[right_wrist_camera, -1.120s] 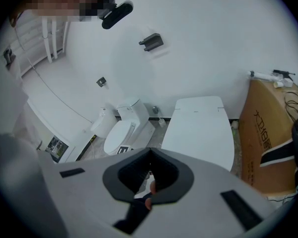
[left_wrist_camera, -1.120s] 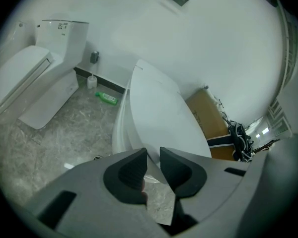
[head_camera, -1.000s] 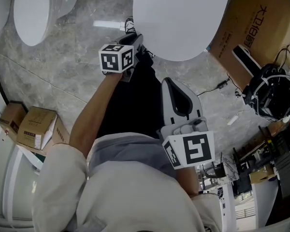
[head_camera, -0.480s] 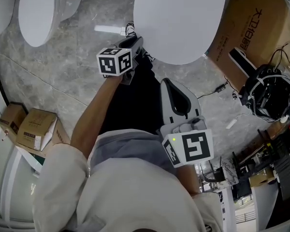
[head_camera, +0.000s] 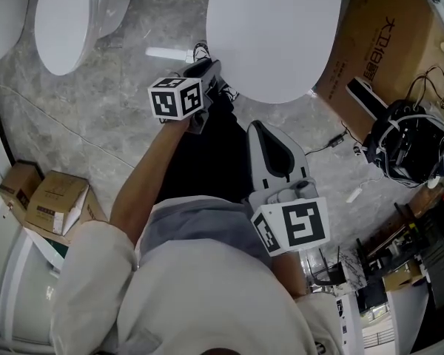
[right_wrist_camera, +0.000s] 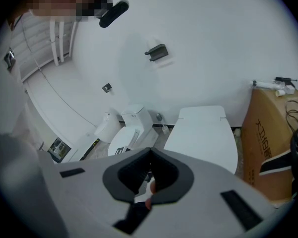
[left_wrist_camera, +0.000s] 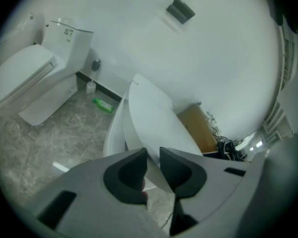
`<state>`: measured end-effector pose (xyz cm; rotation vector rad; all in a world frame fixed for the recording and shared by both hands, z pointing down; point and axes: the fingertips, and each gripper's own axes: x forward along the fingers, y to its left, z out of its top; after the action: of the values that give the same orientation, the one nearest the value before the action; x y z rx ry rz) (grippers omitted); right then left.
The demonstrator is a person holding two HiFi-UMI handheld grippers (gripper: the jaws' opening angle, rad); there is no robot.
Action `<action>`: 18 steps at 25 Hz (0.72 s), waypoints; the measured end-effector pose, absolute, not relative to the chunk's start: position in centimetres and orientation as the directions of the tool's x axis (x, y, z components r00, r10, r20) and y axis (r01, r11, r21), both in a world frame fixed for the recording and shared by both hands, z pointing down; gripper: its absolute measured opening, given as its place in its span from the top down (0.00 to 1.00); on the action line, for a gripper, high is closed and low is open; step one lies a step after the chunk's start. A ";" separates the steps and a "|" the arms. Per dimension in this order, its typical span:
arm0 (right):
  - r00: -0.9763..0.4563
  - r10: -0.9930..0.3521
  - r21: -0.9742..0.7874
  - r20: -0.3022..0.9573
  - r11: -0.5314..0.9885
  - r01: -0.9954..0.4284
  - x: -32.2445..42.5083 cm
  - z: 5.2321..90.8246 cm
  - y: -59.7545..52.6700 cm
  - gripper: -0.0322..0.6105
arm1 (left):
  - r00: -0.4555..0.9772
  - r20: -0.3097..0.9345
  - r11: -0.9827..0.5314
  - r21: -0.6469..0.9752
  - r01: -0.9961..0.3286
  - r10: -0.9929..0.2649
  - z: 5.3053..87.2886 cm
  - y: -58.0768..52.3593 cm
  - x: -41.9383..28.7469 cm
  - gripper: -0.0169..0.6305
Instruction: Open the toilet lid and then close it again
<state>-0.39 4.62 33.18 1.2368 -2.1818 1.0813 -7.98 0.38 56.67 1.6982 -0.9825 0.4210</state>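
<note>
The head view looks steeply down at the floor. Each gripper view looks forward from close behind its jaws. All share the toilet lid.

Toilet lid cut off by head view's top edge, neighbouring toilet cropped too

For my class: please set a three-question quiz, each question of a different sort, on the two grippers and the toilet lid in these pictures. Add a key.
1. Multiple choice: what is between the left gripper's jaws? A a sponge; B the edge of the toilet lid; C nothing.
2. True or false: the right gripper also grips the lid.
3. Fill in: in the head view, the cardboard box lies to the ___ of the lid.
Key: 1 B. 2 False: its jaws are together and empty. 3 right.
</note>
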 end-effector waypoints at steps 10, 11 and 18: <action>-0.524 -0.571 -0.416 0.632 0.321 -0.851 0.0 30.6 3.6 0.93 | 0.612 0.658 -0.063 0.657 -0.752 -0.440 53.9 -0.8 -8.0 0.86; -0.524 -0.573 -0.415 0.630 0.322 -0.851 0.0 30.5 3.5 0.93 | 0.614 0.653 -0.061 0.661 -0.748 -0.444 53.6 -0.9 -7.9 0.86; -0.530 -0.583 -0.418 0.616 0.329 -0.847 -0.1 29.3 3.3 0.93 | 0.637 0.609 -0.054 0.701 -0.711 -0.473 51.2 -2.2 -7.8 0.86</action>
<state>-0.12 3.25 29.27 1.2699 -2.2451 1.0322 -7.80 -2.20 51.20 1.6984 -0.9755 0.2555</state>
